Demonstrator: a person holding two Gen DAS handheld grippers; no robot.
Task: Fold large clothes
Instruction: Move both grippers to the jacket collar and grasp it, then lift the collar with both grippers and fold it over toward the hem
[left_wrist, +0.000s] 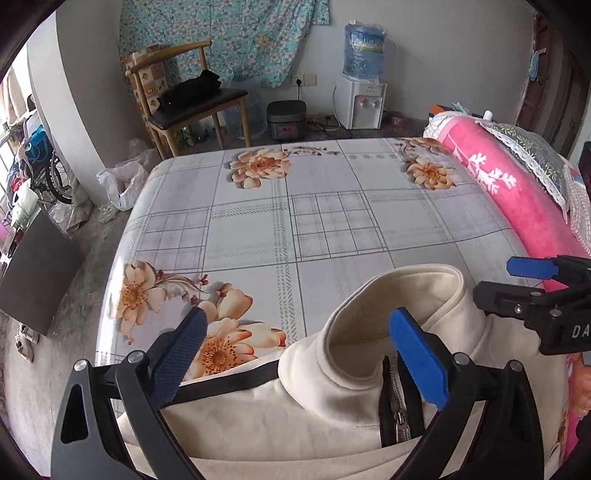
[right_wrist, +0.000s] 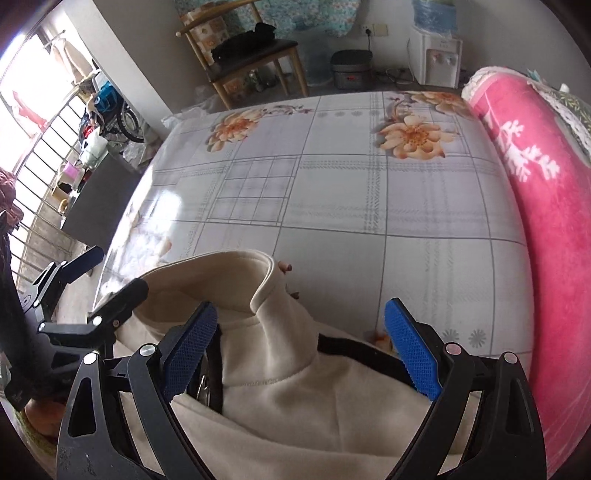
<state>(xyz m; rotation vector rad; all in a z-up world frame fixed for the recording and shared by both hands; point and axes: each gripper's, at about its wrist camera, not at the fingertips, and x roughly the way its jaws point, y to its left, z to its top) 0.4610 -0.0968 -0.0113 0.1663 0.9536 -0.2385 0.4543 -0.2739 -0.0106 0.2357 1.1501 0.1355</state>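
Observation:
A cream zip-up jacket (left_wrist: 332, 417) with a stand-up collar (left_wrist: 402, 291) and black trim lies at the near edge of the bed (left_wrist: 295, 229). My left gripper (left_wrist: 299, 347) stands open just above the jacket's shoulder and collar, nothing between its blue pads. The right gripper (left_wrist: 517, 277) shows at the right edge of that view, beside the collar. In the right wrist view the same jacket (right_wrist: 295, 406) lies under my open right gripper (right_wrist: 301, 343), its collar (right_wrist: 221, 284) rising between the fingers. The left gripper (right_wrist: 92, 291) appears at the left, next to the collar. The zipper (left_wrist: 397, 413) is partly undone.
A rolled pink blanket (right_wrist: 535, 192) runs along the bed's right side. Beyond the bed stand a wooden chair (left_wrist: 184, 107) with dark cloth on it, a rice cooker (left_wrist: 287, 119) and a water dispenser (left_wrist: 360, 99). A dark box (left_wrist: 33, 273) sits on the floor at left.

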